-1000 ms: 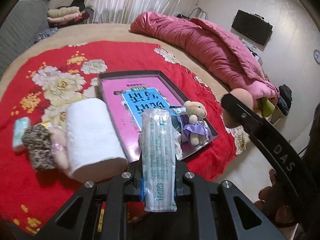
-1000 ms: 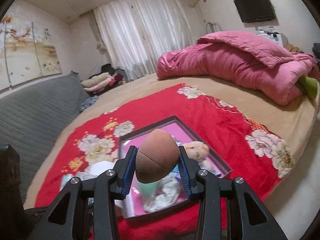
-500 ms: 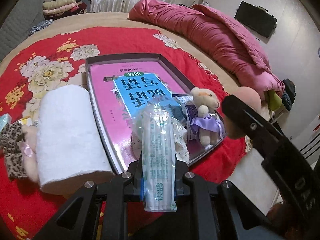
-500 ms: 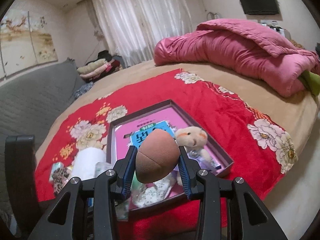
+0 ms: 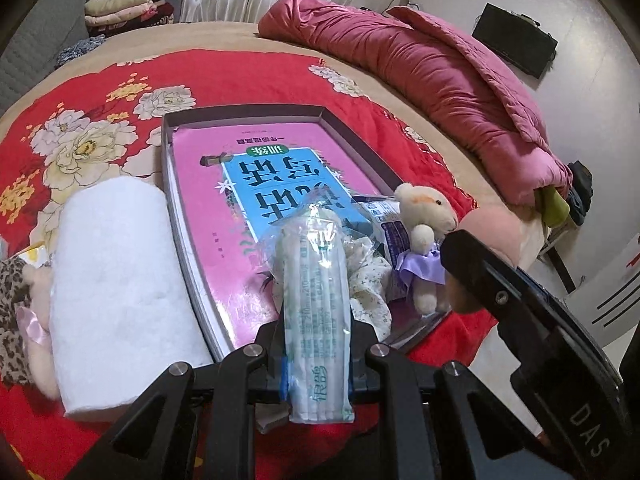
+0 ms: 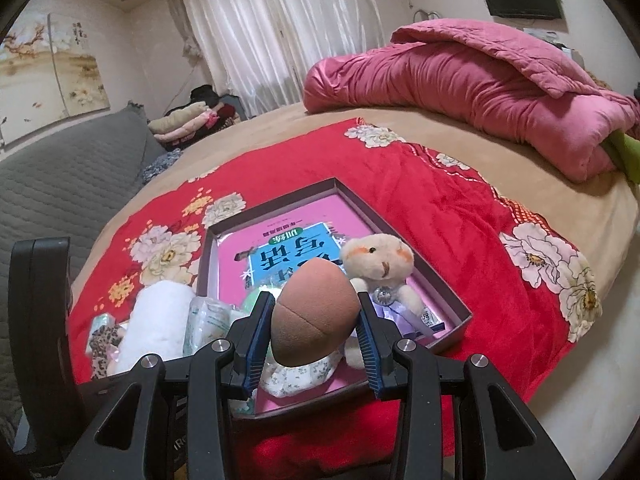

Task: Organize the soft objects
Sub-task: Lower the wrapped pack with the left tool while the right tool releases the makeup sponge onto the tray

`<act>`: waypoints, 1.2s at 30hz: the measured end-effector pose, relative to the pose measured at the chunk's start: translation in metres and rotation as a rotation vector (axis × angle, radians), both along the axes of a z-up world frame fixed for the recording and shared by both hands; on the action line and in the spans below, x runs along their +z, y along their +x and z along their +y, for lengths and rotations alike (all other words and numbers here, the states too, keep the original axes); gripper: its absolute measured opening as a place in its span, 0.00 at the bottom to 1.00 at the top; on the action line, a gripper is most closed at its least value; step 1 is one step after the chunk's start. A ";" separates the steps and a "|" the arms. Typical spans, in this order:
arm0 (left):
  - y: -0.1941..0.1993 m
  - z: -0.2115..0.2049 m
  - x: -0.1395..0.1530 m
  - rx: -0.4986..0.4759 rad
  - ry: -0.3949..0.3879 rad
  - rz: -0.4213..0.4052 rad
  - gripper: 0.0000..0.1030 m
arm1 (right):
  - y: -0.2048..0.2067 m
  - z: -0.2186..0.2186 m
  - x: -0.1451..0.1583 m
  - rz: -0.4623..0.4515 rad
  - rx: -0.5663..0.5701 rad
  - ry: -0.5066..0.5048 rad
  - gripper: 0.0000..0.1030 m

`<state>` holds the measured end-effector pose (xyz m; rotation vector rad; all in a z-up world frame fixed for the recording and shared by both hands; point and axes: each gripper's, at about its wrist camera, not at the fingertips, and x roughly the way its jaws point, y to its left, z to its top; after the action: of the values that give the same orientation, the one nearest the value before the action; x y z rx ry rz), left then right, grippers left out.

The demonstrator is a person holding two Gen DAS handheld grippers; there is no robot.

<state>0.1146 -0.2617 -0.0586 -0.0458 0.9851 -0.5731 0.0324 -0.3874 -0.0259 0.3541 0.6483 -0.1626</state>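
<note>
Two soft items being held above shallow box (image 5: 348, 132) on red floral blanket (image 5: 248, 76): clear tissue pack (image 5: 316, 312) clamped between left gripper (image 5: 316, 354) fingers, hanging over box's near edge; brown egg-shaped sponge (image 6: 314, 316) squeezed between right gripper (image 6: 314, 336) blue pads, hovering over box's near end. Lying inside box: pink-and-blue book (image 5: 256, 184), cream teddy bear (image 5: 424, 224) in purple dress at right side, floral cloth (image 5: 370, 284) just beside bear. Resting left of box on blanket: white roll (image 5: 116, 292), touching box wall; leopard-print piece (image 5: 12, 316) beyond roll. Sitting well behind: pink quilt (image 6: 480, 80) on bed.
</note>
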 end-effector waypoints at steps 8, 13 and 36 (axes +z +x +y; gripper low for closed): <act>-0.009 -0.001 -0.005 -0.016 0.019 -0.032 0.19 | 0.017 0.008 -0.005 0.008 0.044 -0.011 0.41; -0.009 0.001 -0.005 -0.024 0.013 -0.030 0.19 | 0.034 0.011 -0.015 0.048 0.055 0.006 0.41; -0.009 0.001 -0.006 -0.025 -0.010 -0.018 0.19 | 0.051 0.006 -0.037 0.106 0.038 0.040 0.50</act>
<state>0.1056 -0.2605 -0.0651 -0.0367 0.9665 -0.6004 0.0832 -0.3816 -0.0624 0.3726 0.7636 -0.1327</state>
